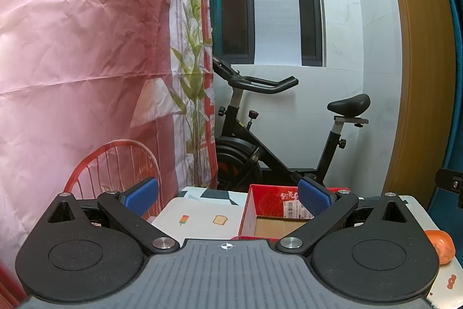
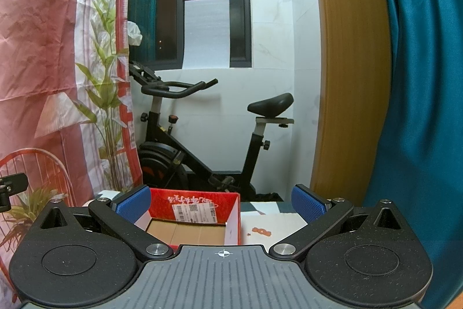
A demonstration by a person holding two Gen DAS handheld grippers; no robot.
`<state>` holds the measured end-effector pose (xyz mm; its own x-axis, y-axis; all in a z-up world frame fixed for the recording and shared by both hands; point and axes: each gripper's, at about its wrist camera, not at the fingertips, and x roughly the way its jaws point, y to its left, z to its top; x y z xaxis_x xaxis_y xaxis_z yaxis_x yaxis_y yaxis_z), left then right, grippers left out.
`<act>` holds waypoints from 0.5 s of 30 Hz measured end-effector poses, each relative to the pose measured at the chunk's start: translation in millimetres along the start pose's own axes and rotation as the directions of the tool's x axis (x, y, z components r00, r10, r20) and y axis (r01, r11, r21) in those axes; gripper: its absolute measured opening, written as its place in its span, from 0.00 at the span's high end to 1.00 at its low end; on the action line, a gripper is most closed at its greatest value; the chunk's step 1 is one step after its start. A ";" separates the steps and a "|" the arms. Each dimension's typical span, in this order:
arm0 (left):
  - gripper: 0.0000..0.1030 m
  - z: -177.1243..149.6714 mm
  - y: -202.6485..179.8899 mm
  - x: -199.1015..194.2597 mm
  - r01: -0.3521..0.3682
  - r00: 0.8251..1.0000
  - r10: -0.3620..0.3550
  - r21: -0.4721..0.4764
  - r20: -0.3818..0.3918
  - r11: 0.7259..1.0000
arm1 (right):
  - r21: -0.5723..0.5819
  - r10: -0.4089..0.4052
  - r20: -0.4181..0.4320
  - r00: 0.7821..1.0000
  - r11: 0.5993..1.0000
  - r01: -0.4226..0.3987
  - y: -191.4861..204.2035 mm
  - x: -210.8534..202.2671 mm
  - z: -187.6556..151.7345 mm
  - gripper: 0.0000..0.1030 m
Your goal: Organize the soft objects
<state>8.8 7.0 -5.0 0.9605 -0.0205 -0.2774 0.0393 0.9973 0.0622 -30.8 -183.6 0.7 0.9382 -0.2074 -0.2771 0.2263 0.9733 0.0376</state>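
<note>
Both grippers, left gripper (image 1: 228, 199) and right gripper (image 2: 222, 203), hover with jaws spread wide and empty above the table (image 1: 199, 215), facing the open empty red box (image 2: 196, 210), likely the bin for soft objects; an orange soft thing (image 1: 439, 246) sits at right.

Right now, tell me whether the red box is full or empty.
Empty as far as visible: the red box is open-topped, showing bare brown cardboard floor; its near edge is hidden.
</note>
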 end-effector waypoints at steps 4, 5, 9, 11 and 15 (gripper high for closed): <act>0.00 -0.3 0.5 0.3 0.001 1.000 -0.001 0.000 -0.002 1.000 | 0.000 0.000 -0.001 1.000 1.000 0.000 0.0 0.1 0.1 0.00; 0.00 -0.3 0.4 0.3 0.000 1.000 0.000 0.000 -0.001 1.000 | 0.000 0.000 -0.001 1.000 1.000 0.000 0.0 0.1 0.1 0.00; 0.00 -0.5 0.0 0.4 0.000 1.000 0.000 0.000 -0.002 1.000 | 0.000 0.000 -0.002 1.000 1.000 0.000 0.1 -0.2 0.3 0.00; 0.00 -0.6 -0.3 0.4 0.001 1.000 -0.001 0.000 -0.002 1.000 | 0.000 0.000 -0.002 1.000 1.000 0.000 0.1 -0.3 0.4 0.00; 0.00 -1.7 0.6 1.5 0.007 1.000 -0.007 0.000 -0.003 1.000 | 0.000 -0.001 -0.003 1.000 1.000 0.001 0.2 -0.6 0.7 0.00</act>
<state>9.8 7.7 -7.0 0.9595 -0.0270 -0.2804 0.0457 0.9971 0.0603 -31.2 -183.3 1.6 0.9373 -0.2077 -0.2797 0.2268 0.9732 0.0372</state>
